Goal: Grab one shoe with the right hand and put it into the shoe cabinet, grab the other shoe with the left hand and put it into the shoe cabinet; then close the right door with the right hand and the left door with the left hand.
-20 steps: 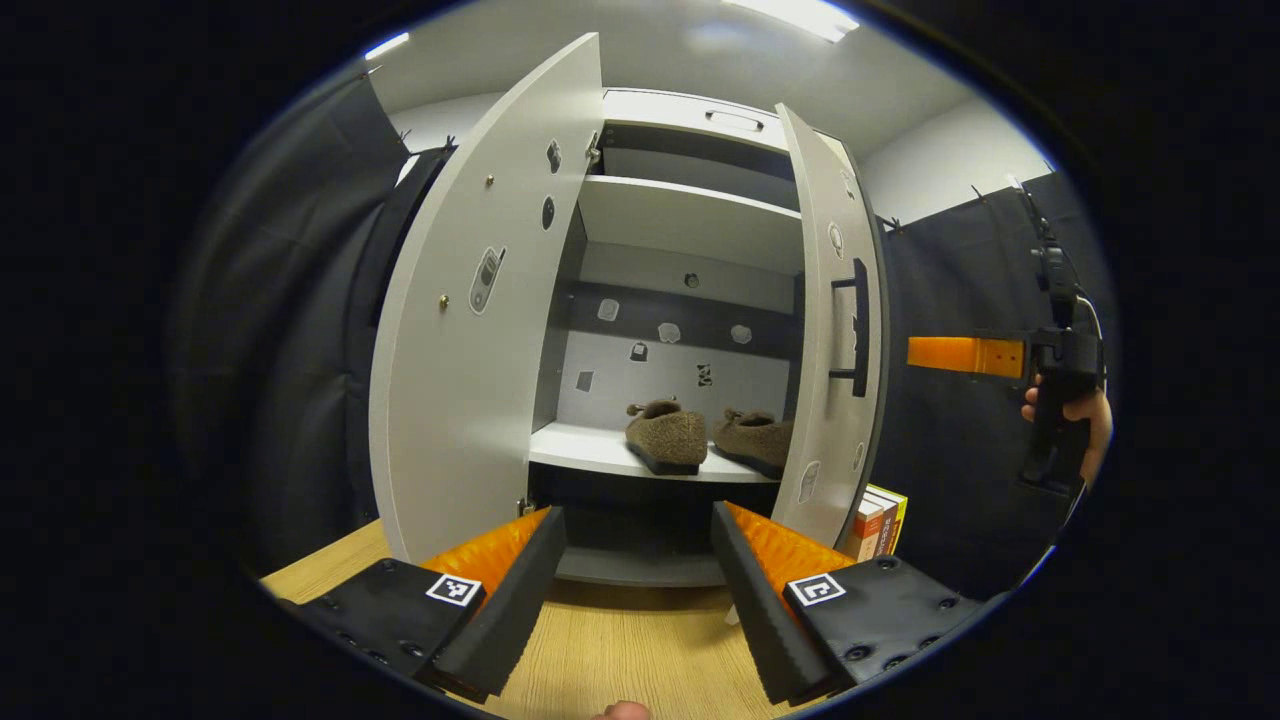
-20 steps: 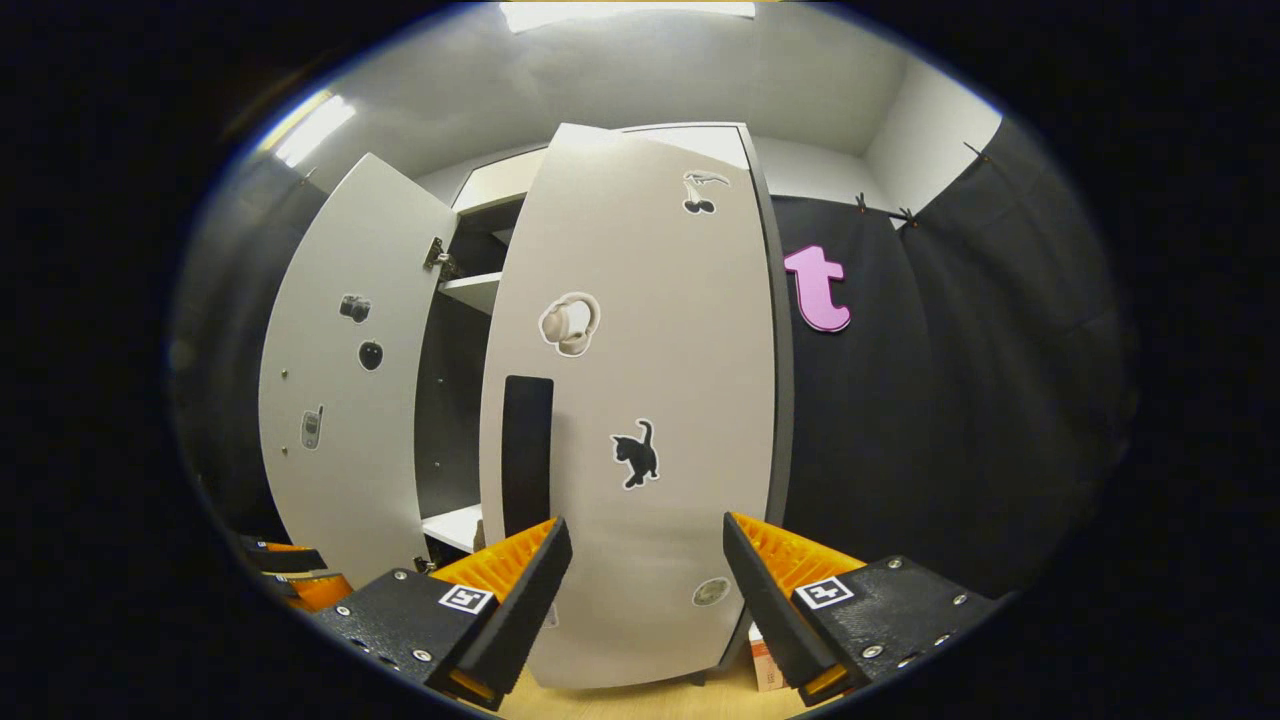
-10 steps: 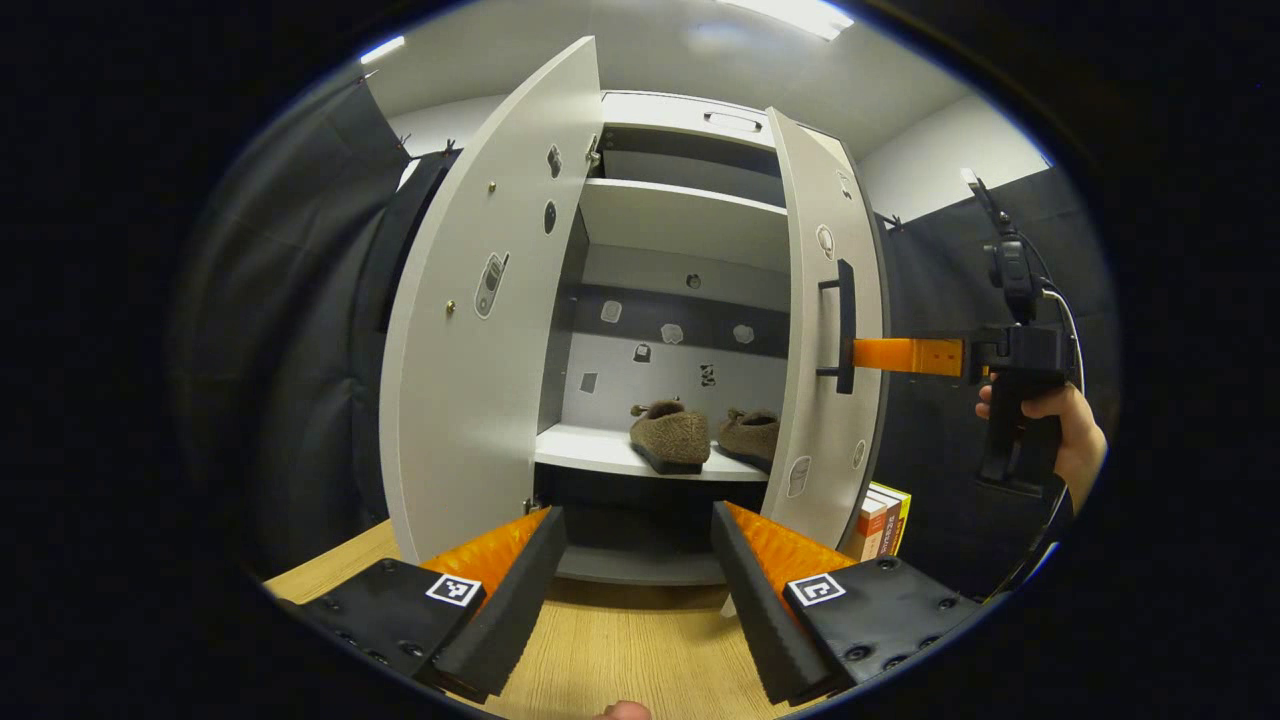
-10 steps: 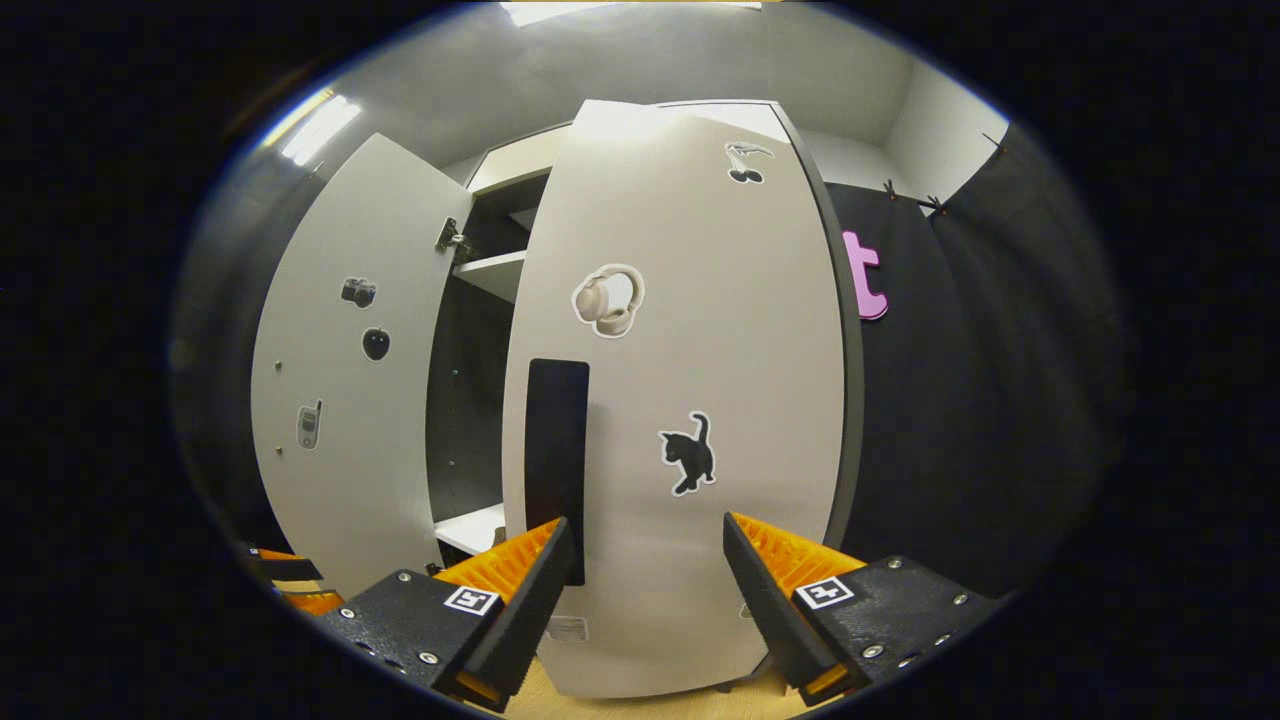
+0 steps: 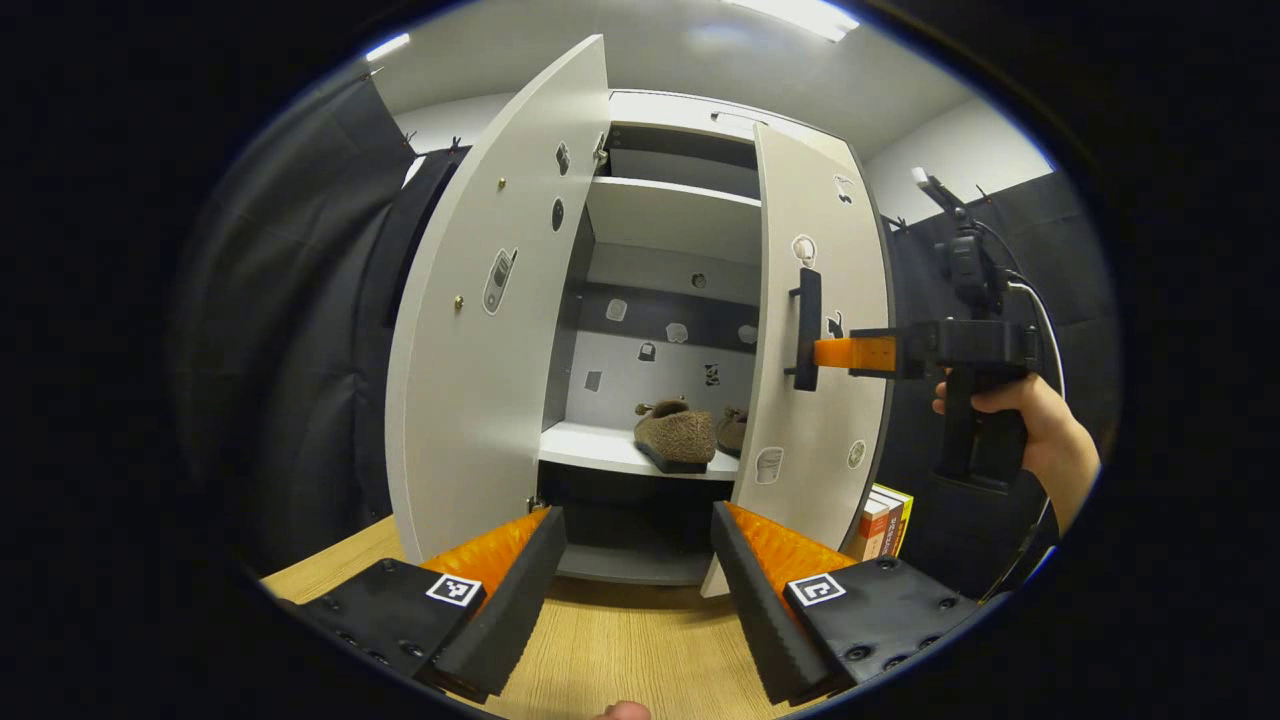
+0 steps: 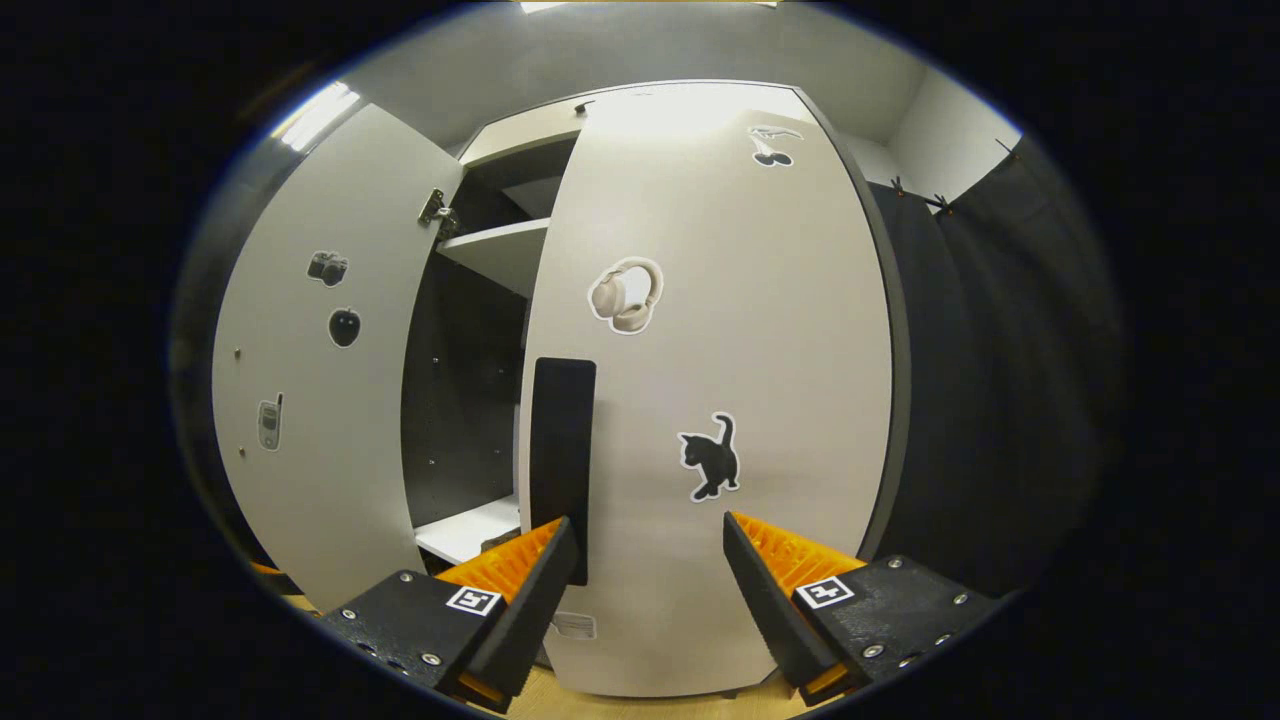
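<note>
Left gripper view: my left gripper (image 5: pixel 638 585) hangs low at six o'clock, fingers apart on nothing. At ten o'clock from it the left door (image 5: pixel 480 330) stands wide open. Straight at twelve, two shoes (image 5: pixel 678 436) sit on the shoe cabinet (image 5: pixel 670 215) shelf. At two o'clock the right door (image 5: pixel 815 400) is half swung in, my right gripper (image 5: pixel 835 352) at its handle (image 5: pixel 806 328). Right gripper view: my fingers are spread, the handle (image 6: pixel 562 450) at eleven o'clock beside the left finger; contact I cannot tell.
</note>
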Tool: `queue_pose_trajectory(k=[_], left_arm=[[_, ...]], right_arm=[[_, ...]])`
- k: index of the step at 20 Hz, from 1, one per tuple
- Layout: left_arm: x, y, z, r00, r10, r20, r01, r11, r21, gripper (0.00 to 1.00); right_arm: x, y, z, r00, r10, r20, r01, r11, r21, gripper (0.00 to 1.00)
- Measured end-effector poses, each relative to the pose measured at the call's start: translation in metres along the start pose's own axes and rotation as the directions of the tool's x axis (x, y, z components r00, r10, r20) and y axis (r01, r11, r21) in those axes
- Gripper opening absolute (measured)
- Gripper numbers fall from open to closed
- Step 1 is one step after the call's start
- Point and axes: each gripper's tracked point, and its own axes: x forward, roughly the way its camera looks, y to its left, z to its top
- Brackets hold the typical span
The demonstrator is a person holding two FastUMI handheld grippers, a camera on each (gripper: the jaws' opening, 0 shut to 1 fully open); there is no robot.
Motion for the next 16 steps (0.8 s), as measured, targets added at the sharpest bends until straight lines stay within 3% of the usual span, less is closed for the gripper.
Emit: queue_pose_trajectory(k=[6,7,8,14,16], left_arm=[[-0.002,0.007,-0.001,1.000,0.012,-0.009,-0.012,1.000,-0.003,0.95],[-0.003,0.009,0.000,1.000,0.014,-0.008,-0.014,1.000,-0.007,0.92],[-0.003,0.011,0.000,1.000,0.018,-0.006,-0.018,1.000,-0.011,0.95],[-0.010,0.028,0.010,0.999,0.054,0.004,-0.054,0.998,-0.043,0.92],[-0.016,0.042,0.017,0.996,0.084,0.011,-0.083,0.995,-0.057,0.95]], right_arm=[[0.015,0.003,-0.005,1.000,-0.017,-0.001,0.017,1.000,0.023,0.91],[0.017,0.002,-0.006,1.000,-0.018,-0.002,0.018,0.999,0.031,0.91],[0.018,0.000,-0.007,1.000,-0.021,-0.004,0.021,0.999,0.038,0.91],[-0.002,-0.004,-0.012,0.999,-0.039,-0.015,0.039,0.998,0.047,0.92],[-0.016,-0.004,-0.015,0.999,-0.037,-0.013,0.038,0.998,0.046,0.92]])
